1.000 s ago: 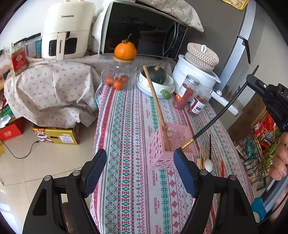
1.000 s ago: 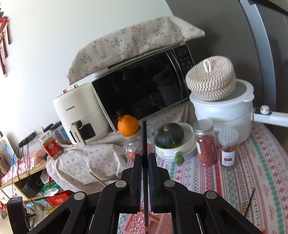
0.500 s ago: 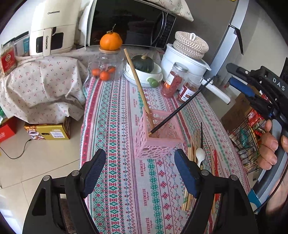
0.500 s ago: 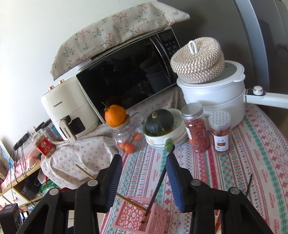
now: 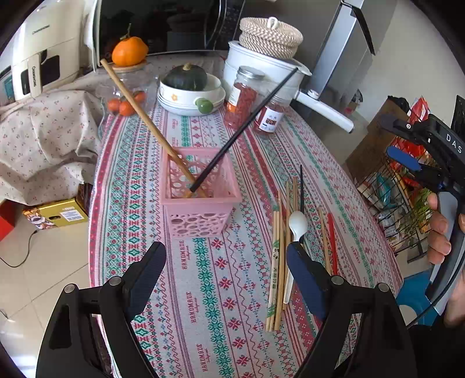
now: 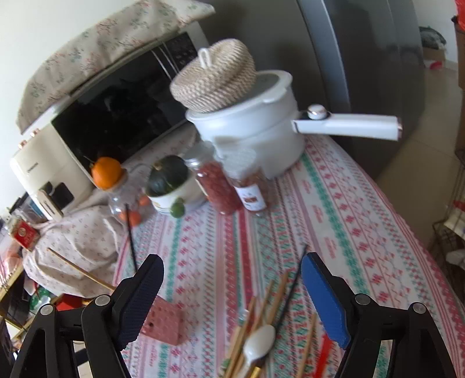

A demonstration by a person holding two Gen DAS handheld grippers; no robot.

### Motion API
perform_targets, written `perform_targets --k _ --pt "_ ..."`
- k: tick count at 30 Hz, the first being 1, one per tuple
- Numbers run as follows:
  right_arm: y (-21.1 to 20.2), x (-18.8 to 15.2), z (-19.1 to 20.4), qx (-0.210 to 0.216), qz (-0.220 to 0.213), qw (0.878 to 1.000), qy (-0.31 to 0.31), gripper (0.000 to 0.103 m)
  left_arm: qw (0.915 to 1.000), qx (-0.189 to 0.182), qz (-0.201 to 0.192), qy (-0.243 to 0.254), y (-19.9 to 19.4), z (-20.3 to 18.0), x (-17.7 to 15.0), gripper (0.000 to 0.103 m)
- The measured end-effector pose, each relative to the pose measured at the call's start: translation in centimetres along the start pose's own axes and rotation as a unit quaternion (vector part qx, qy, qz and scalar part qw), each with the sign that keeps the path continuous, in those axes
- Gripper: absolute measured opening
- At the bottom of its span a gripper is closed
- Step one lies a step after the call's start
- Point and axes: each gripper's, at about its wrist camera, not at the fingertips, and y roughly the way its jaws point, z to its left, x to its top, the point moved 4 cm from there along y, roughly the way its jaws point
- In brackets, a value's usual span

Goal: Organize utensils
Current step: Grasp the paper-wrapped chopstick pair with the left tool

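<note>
Table: pink basket mid-cloth, holding a wooden and a black chopstick. Loose utensil pile just right of it. Left gripper and right gripper: jaws apart, empty. Between placements; next pick needs one piece singled from the pile.

home kitchen | microwave under a floral cover and air fryer along the wall | white pot with woven lid | patterned tablecloth on the table | squash in a bowl | refrigerator beside
</note>
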Motion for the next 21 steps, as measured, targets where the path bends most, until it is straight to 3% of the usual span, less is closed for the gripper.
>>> perform_targets --k 5,11,16,17,21 --pt "1.1 -2.0 -4.0 -0.04 0.068 0.997 0.009 0.089 0.999 -0.002 0.045 0.003 2.3 -1.8 -0.6 0.088" --pt "2.6 -5.0 -7.5 -0.069 0.142 0.987 0.004 0.09 0.9976 -0.008 0.066 0.015 4.7 -4.1 -0.8 0.088" --pt "3.2 -6.4 -9.7 -0.087 0.177 0.98 0.003 0.09 0.9957 -0.02 0.09 0.013 7.4 -5.7 -1.0 0.086" --pt "3.3 -6.6 -10.0 -0.091 0.181 0.979 0.0 0.09 0.995 -0.024 0.096 0.009 8.0 -5.9 -1.1 0.084" --pt "3.3 -7.2 -10.8 -0.1 0.191 0.976 -0.015 0.09 0.9931 -0.032 0.113 0.005 10.3 -6.7 -1.2 0.056"
